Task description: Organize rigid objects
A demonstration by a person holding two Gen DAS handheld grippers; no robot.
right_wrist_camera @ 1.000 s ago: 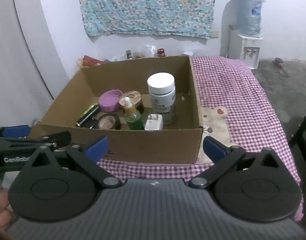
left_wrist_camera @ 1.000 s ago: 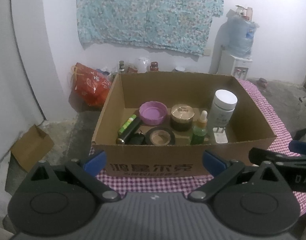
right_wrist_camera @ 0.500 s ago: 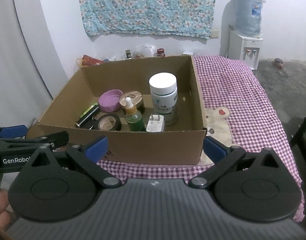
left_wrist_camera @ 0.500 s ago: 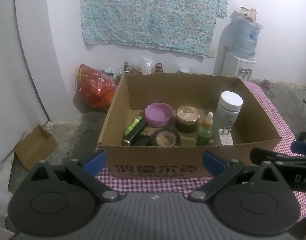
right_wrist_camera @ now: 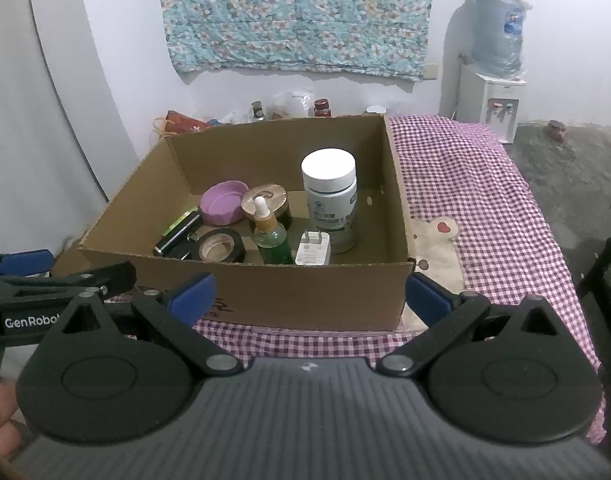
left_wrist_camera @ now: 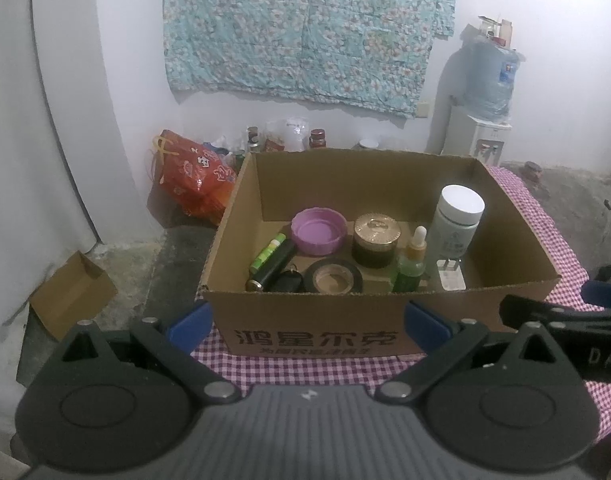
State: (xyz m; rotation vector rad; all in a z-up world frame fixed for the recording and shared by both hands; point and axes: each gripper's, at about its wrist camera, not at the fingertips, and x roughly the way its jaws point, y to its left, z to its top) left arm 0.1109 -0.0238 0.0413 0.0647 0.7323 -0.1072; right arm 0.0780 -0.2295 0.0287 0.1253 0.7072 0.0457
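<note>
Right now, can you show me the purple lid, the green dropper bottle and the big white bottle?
purple lid (left_wrist_camera: 318, 231), left wrist view, inner face.
green dropper bottle (left_wrist_camera: 411, 270), left wrist view, green body.
big white bottle (right_wrist_camera: 328, 168), right wrist view, white cap.

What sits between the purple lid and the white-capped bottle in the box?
The gold-lidded dark jar stands between the purple lid and the white-capped bottle, clearest in the left wrist view. The green dropper bottle stands just in front of that gap.
</note>
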